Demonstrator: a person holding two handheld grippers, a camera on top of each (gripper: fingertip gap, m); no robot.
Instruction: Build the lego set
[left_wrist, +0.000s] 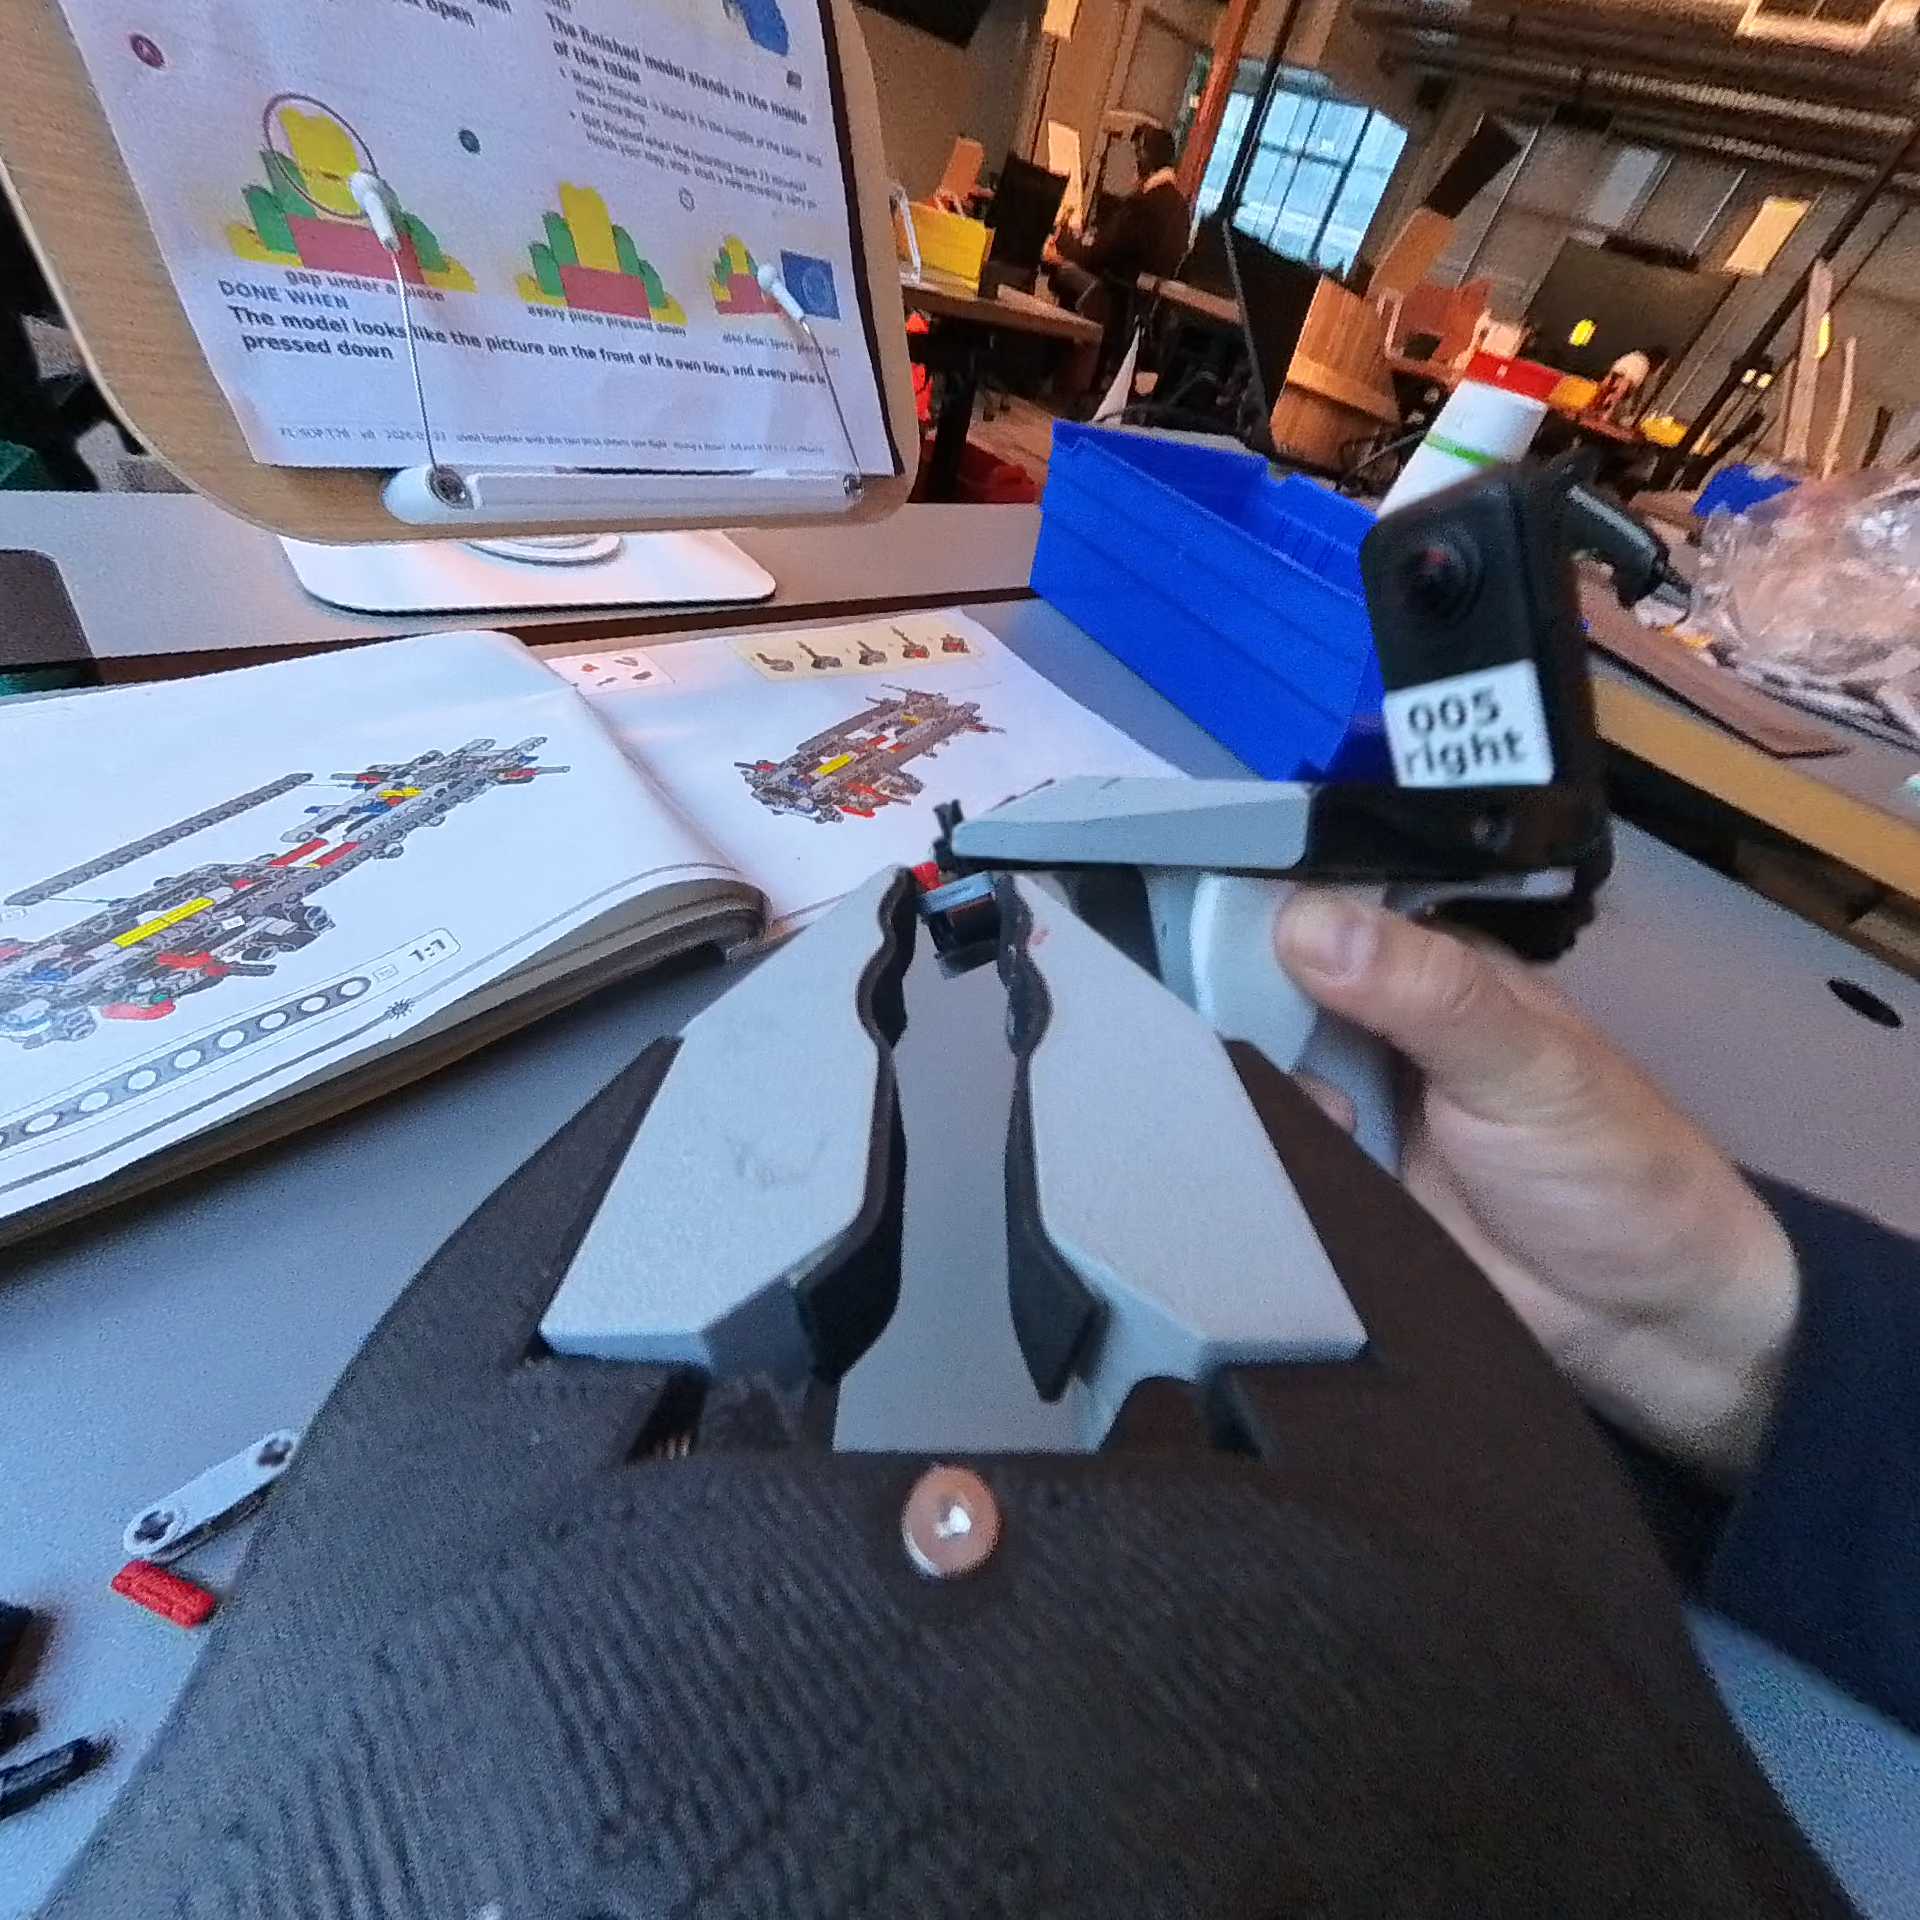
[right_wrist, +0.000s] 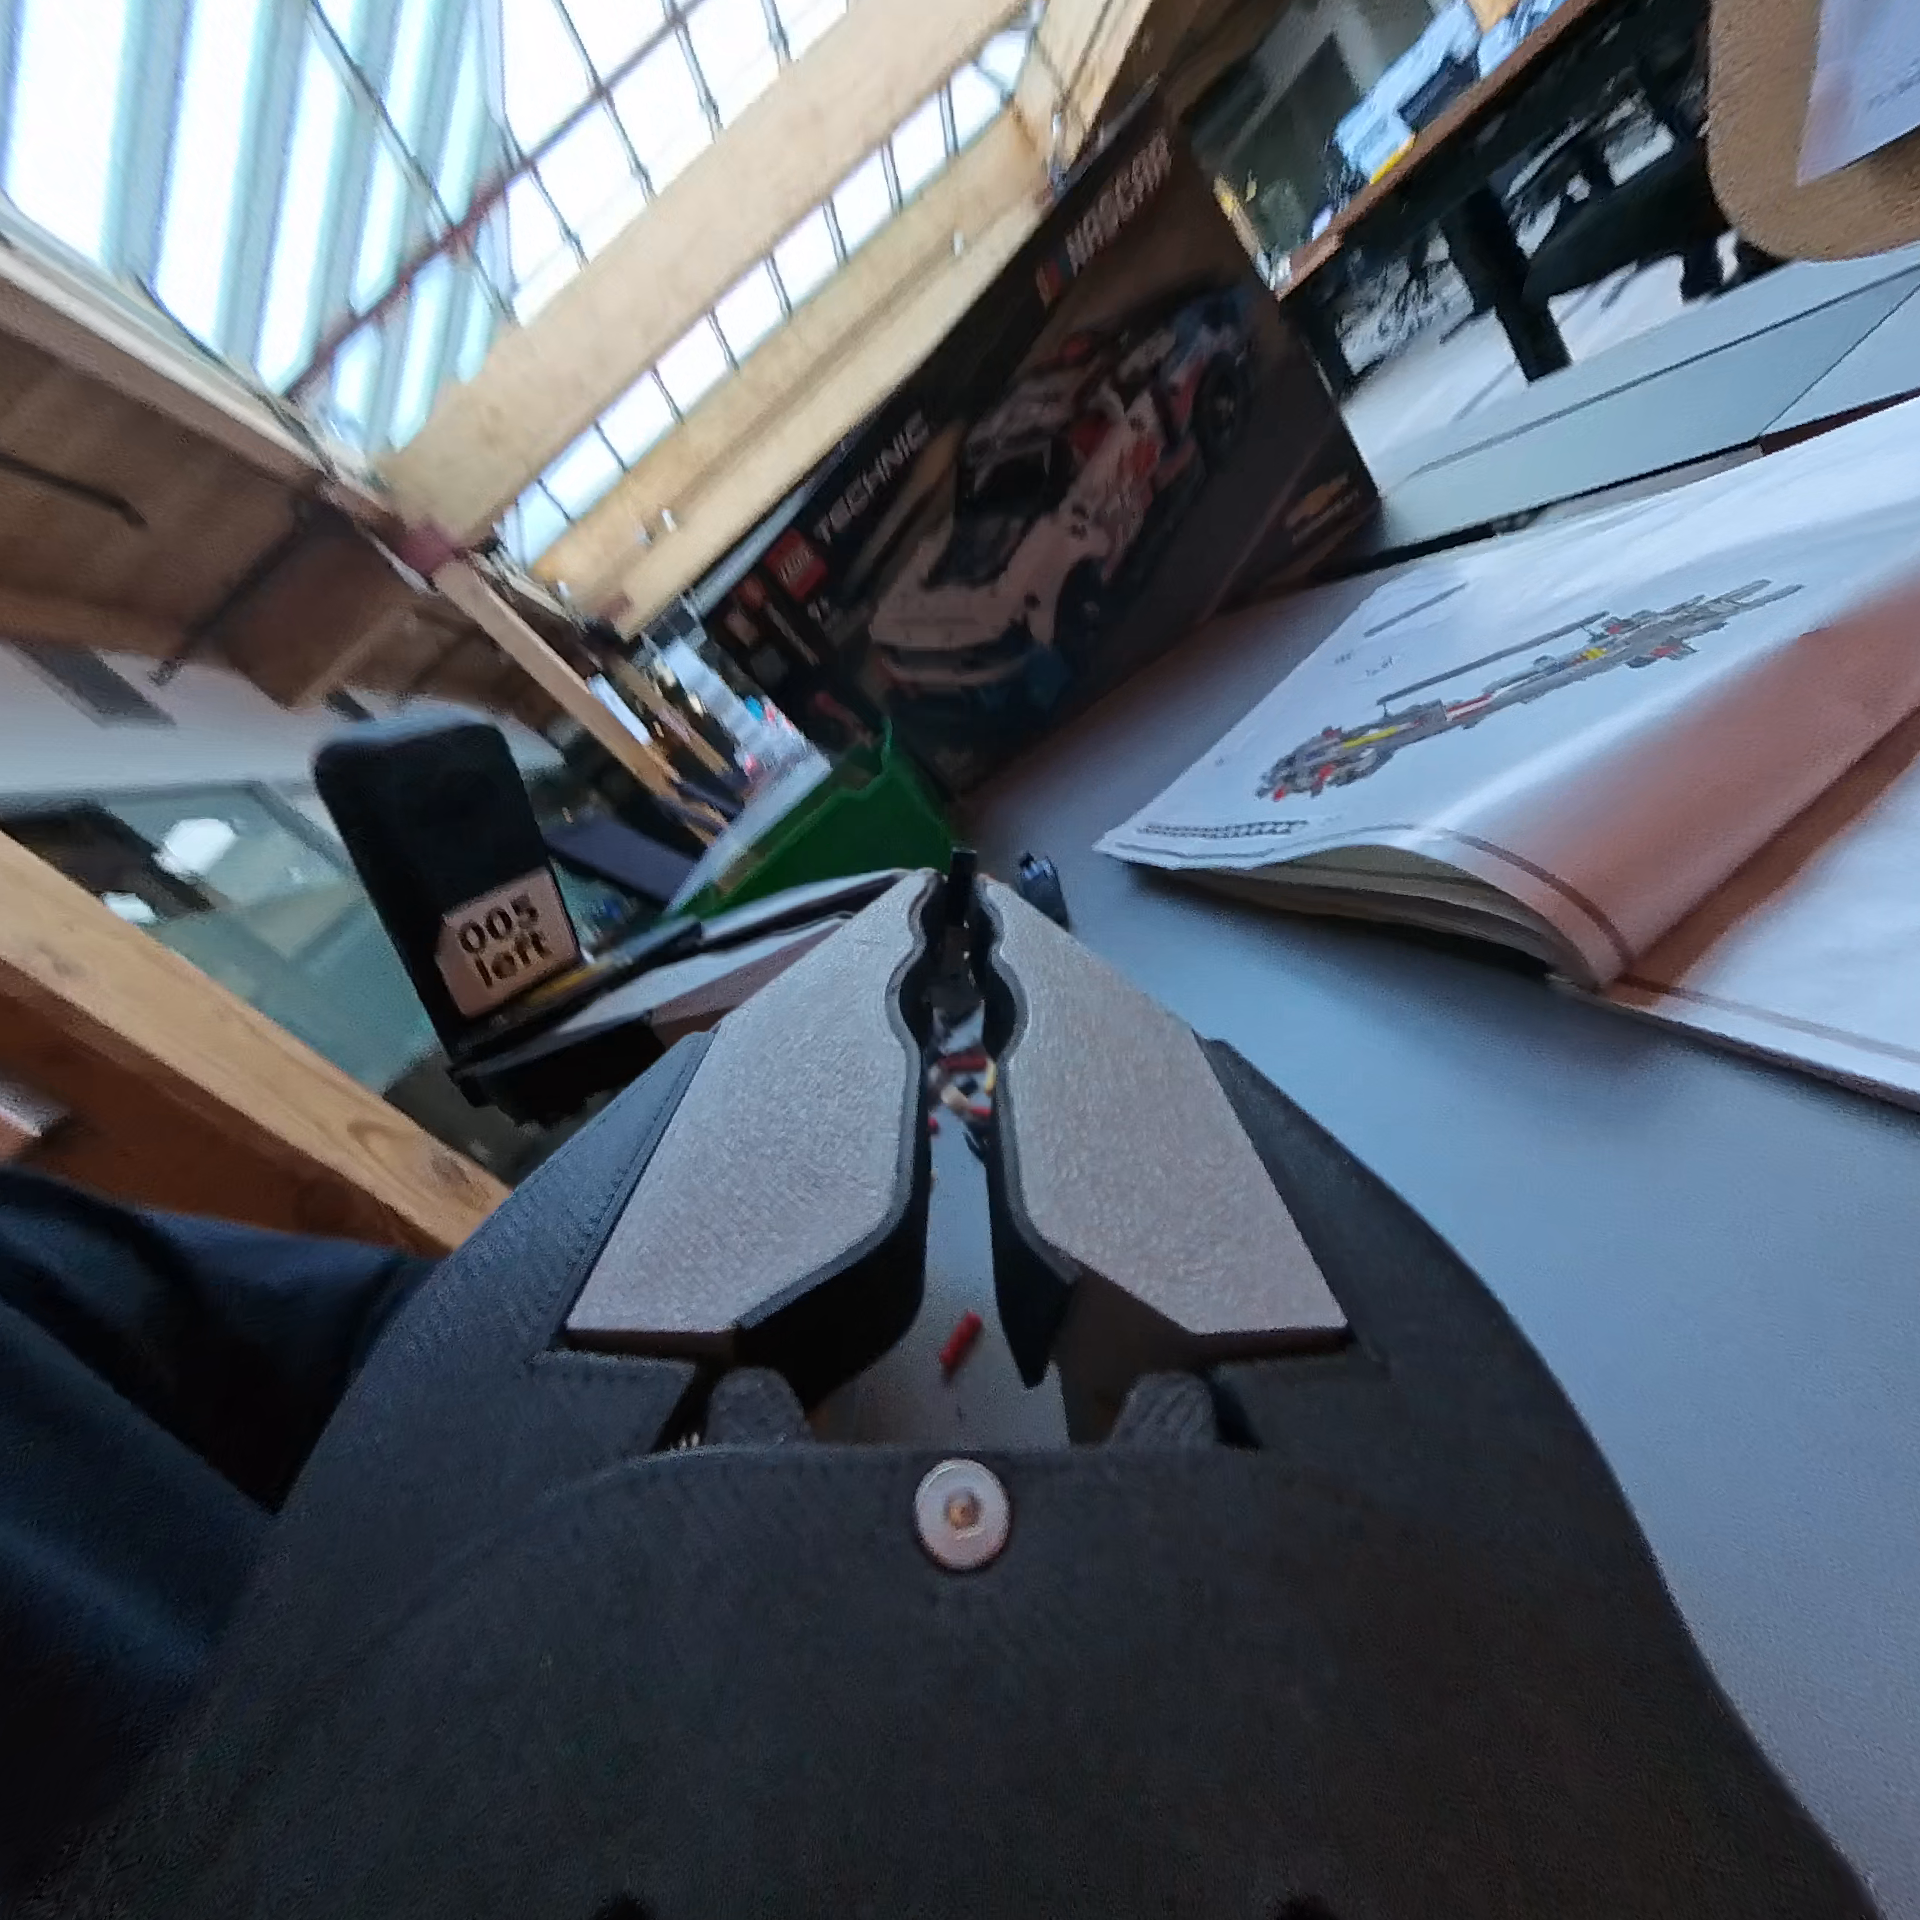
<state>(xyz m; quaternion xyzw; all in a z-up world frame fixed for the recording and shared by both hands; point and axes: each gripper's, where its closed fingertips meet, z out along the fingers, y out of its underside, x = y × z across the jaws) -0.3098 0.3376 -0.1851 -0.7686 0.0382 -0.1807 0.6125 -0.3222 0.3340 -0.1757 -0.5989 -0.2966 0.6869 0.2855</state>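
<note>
Left tool (left_wrist: 951, 914) grips a small dark brick piece (left_wrist: 961, 920) with a grey top and a red stud at its tip, its wavy pads pressing either side. Right tool (right_wrist: 961, 904) is clamped on a thin black pin (right_wrist: 958, 883) that sticks out past its fingertips. In the left wrist view the right tool comes in from the right, held by a hand (left_wrist: 1475, 1101), and its tip sits just above the dark piece, so pin and piece look about to meet; whether they touch cannot be told.

Behind the tools an open instruction booklet (left_wrist: 343, 831) lies on the grey counter (left_wrist: 312, 1351), showing a long, many-part chassis. A grey link (left_wrist: 213, 1491) and a red piece (left_wrist: 163, 1592) lie loose at the near left, and more small parts are scattered under the right tool. A blue bin (left_wrist: 1195, 582) stands at the back right, a green bin (right_wrist: 831, 831) and a boxed set (right_wrist: 1049, 540) farther left, and an instruction sheet on a stand (left_wrist: 499, 229) behind the booklet.

No built model shows anywhere, only this small sub-part, so the build seems at an early stage with nearly all left.
</note>
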